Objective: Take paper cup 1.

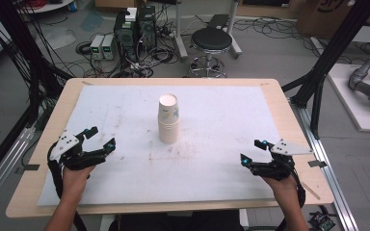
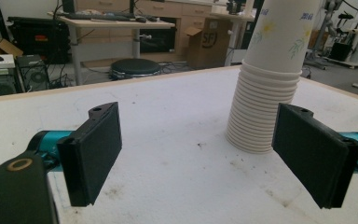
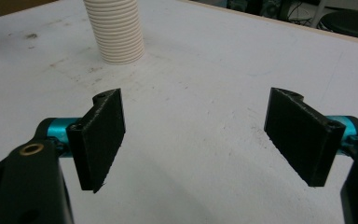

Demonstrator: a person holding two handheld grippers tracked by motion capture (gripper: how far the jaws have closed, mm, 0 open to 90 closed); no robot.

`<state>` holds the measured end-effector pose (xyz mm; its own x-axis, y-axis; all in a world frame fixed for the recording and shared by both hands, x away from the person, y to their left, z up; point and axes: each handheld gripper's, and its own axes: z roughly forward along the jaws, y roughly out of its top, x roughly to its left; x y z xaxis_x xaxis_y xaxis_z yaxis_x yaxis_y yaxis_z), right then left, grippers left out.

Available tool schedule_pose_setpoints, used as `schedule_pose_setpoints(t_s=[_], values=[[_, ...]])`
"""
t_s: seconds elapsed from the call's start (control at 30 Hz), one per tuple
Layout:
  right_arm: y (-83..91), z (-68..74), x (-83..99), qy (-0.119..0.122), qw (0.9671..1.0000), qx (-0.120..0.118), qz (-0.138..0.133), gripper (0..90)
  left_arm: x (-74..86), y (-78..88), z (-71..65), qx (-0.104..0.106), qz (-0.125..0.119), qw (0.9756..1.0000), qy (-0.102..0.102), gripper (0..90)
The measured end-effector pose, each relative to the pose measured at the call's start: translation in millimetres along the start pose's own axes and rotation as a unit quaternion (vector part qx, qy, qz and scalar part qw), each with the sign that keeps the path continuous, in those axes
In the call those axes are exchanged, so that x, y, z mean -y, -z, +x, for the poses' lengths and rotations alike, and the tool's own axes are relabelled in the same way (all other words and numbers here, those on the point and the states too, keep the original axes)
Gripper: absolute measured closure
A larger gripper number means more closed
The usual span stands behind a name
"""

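1. The left hand-held gripper [image 1: 96,137] rests low over the white mat [image 1: 221,159] on the desk [image 1: 279,103], its jaws spread wide with nothing between them.
2. The right hand-held gripper [image 1: 253,150] sits likewise at the other side, jaws wide and empty.
3. The stack of paper cups [image 1: 168,119] stands upright ahead of both, well apart from each: forward and to the right of the left hand-held gripper, forward and to the left of the right one.
4. In the left gripper view the stack [image 2: 270,79] rises just beyond the right-hand jaw; in the right gripper view its ribbed base [image 3: 115,32] stands far ahead, beyond the left-hand jaw.
5. The step in hand looks like the approach, before any contact.
6. The next move likely calls for one hand-held gripper steadying the lower stack while the other closes gently on the top cup's rim, since thin nested cups crush or lift together.
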<state>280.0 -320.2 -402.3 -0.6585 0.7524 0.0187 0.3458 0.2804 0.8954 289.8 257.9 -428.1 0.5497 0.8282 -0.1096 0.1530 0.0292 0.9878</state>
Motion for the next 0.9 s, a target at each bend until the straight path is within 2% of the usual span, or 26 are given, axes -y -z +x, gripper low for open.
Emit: schedule_pose_setpoints(t_s=[0.5, 0.63, 0.9], values=[[-1.7, -0.9, 3.0, -0.015, 0.9999, -0.002, 0.001, 20.7, 0.7, -5.9, -2.6, 0.009, 0.005, 0.9999, -0.001, 15.9], [-1.6, 0.6, 2.9, -0.01, 0.9999, -0.001, 0.002, 20.7, -0.1, -6.4, -5.0, 0.014, 0.009, 0.9998, -0.007, 15.9], [0.3, 5.7, 1.3, -0.006, 1.0, 0.0, 0.003, 20.7, -5.3, -7.5, -9.5, 0.03, 0.009, 0.9995, -0.001, 15.9]])
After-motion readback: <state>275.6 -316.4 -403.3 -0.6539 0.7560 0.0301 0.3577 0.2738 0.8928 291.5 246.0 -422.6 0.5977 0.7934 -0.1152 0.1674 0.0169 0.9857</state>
